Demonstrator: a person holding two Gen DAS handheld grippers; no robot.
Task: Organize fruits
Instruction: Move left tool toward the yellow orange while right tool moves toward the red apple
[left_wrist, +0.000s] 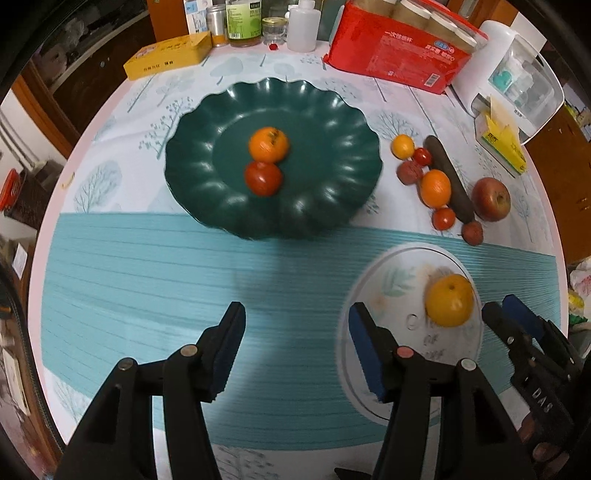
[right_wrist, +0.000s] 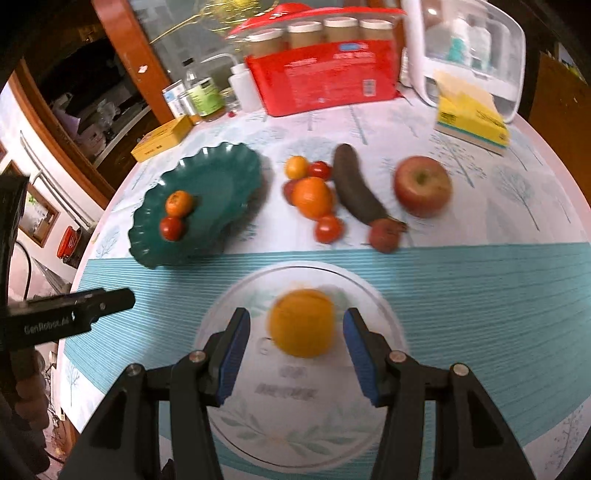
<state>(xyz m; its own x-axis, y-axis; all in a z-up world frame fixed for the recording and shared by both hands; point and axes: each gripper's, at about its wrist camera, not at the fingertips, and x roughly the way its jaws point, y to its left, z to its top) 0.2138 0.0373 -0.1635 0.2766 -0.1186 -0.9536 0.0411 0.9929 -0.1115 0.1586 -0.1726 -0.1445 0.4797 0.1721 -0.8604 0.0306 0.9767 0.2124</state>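
On the near white plate (right_wrist: 388, 317) lies a yellow-orange fruit (right_wrist: 302, 323), sitting between the spread fingers of the right gripper (right_wrist: 296, 345); a gap shows on either side, so the blue pads (right_wrist: 232, 360) do not press it. To the left, the left gripper (left_wrist: 297, 345) hangs over the teal band of the tablecloth (left_wrist: 147, 266) with its jaws apart and nothing between them. Farther back and left, the dark green scalloped dish (left_wrist: 332, 122) holds an orange (left_wrist: 268, 144) touching a red tomato (left_wrist: 263, 178). Far right of the dish, loose fruit clusters on the cloth: another orange (right_wrist: 313, 196), small tomatoes (right_wrist: 328, 228), a dark banana (right_wrist: 356, 186) and, apart to the right, an apple (right_wrist: 422, 185).
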